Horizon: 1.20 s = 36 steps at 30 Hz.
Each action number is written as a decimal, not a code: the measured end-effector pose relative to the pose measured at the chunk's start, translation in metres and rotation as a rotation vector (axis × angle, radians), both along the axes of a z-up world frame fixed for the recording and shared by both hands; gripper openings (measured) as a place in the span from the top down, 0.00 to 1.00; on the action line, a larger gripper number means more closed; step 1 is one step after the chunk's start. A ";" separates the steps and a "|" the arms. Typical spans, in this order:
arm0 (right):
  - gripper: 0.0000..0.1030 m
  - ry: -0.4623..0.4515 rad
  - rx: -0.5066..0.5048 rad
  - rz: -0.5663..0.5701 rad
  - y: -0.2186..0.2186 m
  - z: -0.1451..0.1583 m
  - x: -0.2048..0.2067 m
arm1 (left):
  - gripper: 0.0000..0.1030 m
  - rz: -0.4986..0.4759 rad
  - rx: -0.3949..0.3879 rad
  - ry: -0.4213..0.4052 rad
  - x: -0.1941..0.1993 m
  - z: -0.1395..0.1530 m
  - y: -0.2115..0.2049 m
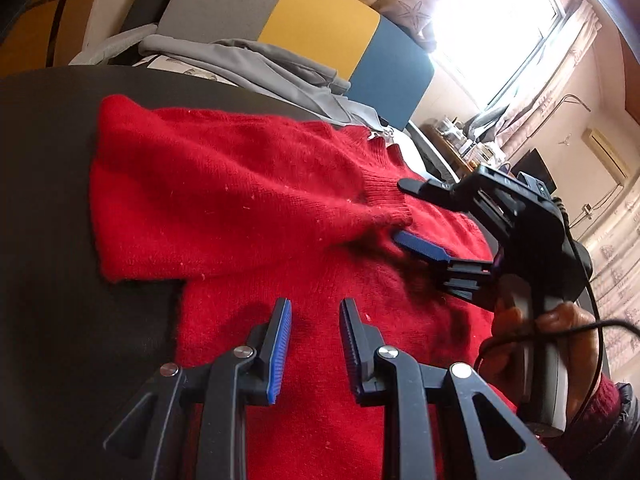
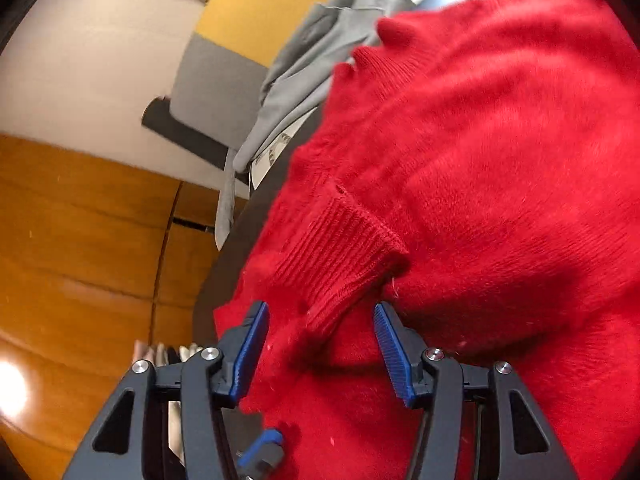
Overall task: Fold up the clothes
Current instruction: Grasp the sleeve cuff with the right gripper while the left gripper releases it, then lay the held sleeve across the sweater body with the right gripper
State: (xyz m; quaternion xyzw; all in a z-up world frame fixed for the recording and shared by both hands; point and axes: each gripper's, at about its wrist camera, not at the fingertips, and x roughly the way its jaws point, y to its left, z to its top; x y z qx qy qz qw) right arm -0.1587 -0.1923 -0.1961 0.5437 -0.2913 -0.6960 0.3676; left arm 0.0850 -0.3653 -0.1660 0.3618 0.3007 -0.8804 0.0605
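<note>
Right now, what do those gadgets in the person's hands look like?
Both are black plastic tongs. The left gripper and right gripper each have two ridged fingers with blue pads, and silver pivot bolts. A black cable trails from the right one's handle. The person's sleeve is dark red knit.

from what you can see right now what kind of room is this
Probably a lived-in home room. A curtained window lets in daylight, a wall air conditioner hangs opposite, and a red sweater lies on a dark table beside grey clothes, over wood flooring.
</note>
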 end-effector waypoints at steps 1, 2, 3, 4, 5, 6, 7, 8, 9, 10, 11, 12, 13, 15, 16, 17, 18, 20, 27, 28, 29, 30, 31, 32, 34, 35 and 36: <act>0.45 -0.008 -0.005 -0.012 -0.002 -0.002 -0.001 | 0.76 0.003 0.007 -0.002 0.000 -0.002 -0.001; 0.45 -0.017 -0.009 -0.023 -0.004 -0.003 -0.002 | 0.76 0.007 0.015 -0.004 0.000 -0.004 -0.002; 0.45 -0.008 -0.002 -0.031 -0.007 -0.002 -0.002 | 0.76 0.011 0.023 -0.006 0.001 -0.007 -0.003; 0.48 0.002 0.007 -0.035 -0.011 -0.001 -0.002 | 0.76 0.015 0.031 -0.008 0.001 -0.009 -0.004; 0.51 0.015 0.016 -0.038 -0.016 0.000 -0.003 | 0.76 0.016 0.033 -0.006 0.001 -0.010 -0.004; 0.56 0.020 0.044 -0.035 -0.022 0.000 -0.005 | 0.76 0.017 0.035 -0.003 0.002 -0.011 -0.003; 0.64 0.026 0.074 -0.032 -0.028 -0.001 -0.007 | 0.76 0.015 0.034 -0.002 0.002 -0.011 -0.003; 0.71 0.032 0.103 -0.028 -0.035 -0.001 -0.009 | 0.76 0.017 0.035 0.001 0.003 -0.011 -0.003; 0.89 0.050 0.124 -0.014 -0.039 0.002 -0.011 | 0.76 0.019 0.036 0.003 0.004 -0.011 -0.004; 0.91 0.068 0.144 0.000 -0.044 0.005 -0.012 | 0.76 0.023 0.045 0.008 0.005 -0.012 -0.005; 0.91 0.087 0.163 0.014 -0.049 0.008 -0.013 | 0.76 0.027 0.053 0.012 0.005 -0.012 -0.006; 0.92 0.106 0.183 0.028 -0.053 0.011 -0.014 | 0.76 0.037 0.069 0.017 0.006 -0.014 -0.009; 0.92 0.144 0.200 0.060 -0.061 0.021 -0.013 | 0.76 0.048 0.085 0.022 0.007 -0.015 -0.012; 0.92 0.252 0.219 0.137 -0.081 0.055 -0.010 | 0.76 0.064 0.102 0.023 0.007 -0.015 -0.014; 0.92 0.296 0.218 0.169 -0.089 0.071 -0.009 | 0.76 0.068 0.100 0.025 0.006 -0.014 -0.014; 0.92 0.343 0.223 0.195 -0.096 0.087 -0.007 | 0.76 0.072 0.097 0.028 0.005 -0.013 -0.014; 0.92 0.377 0.226 0.214 -0.103 0.100 -0.006 | 0.76 0.076 0.094 0.030 0.005 -0.011 -0.014; 0.92 0.446 0.222 0.253 -0.115 0.127 -0.002 | 0.76 0.087 0.087 0.035 0.001 -0.008 -0.016; 0.92 0.608 0.204 0.303 -0.140 0.204 0.000 | 0.76 0.139 0.063 0.055 -0.021 0.006 -0.031; 0.92 0.623 0.200 0.301 -0.141 0.212 -0.001 | 0.76 0.152 0.065 0.062 -0.025 0.008 -0.036; 0.92 0.632 0.198 0.297 -0.138 0.218 -0.003 | 0.76 0.163 0.065 0.067 -0.028 0.010 -0.040; 0.92 0.640 0.195 0.292 -0.134 0.223 -0.005 | 0.76 0.187 0.064 0.070 -0.034 0.012 -0.046; 0.92 0.649 0.192 0.287 -0.131 0.229 -0.008 | 0.76 0.197 0.064 0.068 -0.039 0.012 -0.051; 0.92 0.657 0.190 0.283 -0.127 0.234 -0.010 | 0.76 0.204 0.062 0.055 -0.044 0.011 -0.053; 0.92 0.674 0.184 0.273 -0.120 0.245 -0.014 | 0.76 0.217 0.056 0.028 -0.054 0.007 -0.058; 0.92 0.680 0.187 0.258 -0.113 0.247 -0.018 | 0.76 0.224 0.053 0.014 -0.058 0.005 -0.060; 0.92 0.679 0.189 0.245 -0.106 0.247 -0.022 | 0.76 0.231 0.050 0.001 -0.063 0.003 -0.062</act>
